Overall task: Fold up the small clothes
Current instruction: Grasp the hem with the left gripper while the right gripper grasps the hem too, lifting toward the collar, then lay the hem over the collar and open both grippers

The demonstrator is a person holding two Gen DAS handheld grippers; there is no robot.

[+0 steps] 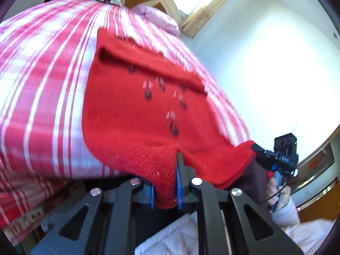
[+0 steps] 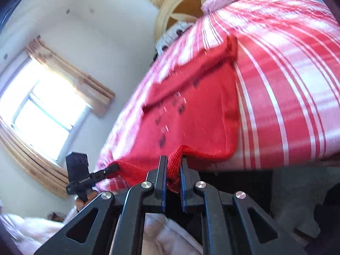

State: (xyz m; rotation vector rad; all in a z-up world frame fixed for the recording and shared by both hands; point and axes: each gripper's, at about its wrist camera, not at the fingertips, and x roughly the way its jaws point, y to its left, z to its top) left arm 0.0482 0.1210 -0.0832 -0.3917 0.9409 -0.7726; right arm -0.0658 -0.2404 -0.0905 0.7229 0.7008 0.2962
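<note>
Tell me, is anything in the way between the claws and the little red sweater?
No, nothing is. Both claws are already pinching the red sweater along its near edge: the left claw and the right claw. The sweater's far part lies on the striped bedcover.

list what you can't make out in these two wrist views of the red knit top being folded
- Dark motifs on the red knit top: motion-blurred in both views.
- Top's hem corners: hidden inside the left gripper and right gripper.
- Striped bedcover: cut off by the frame edges.
- Window: outside overexposed.
</note>
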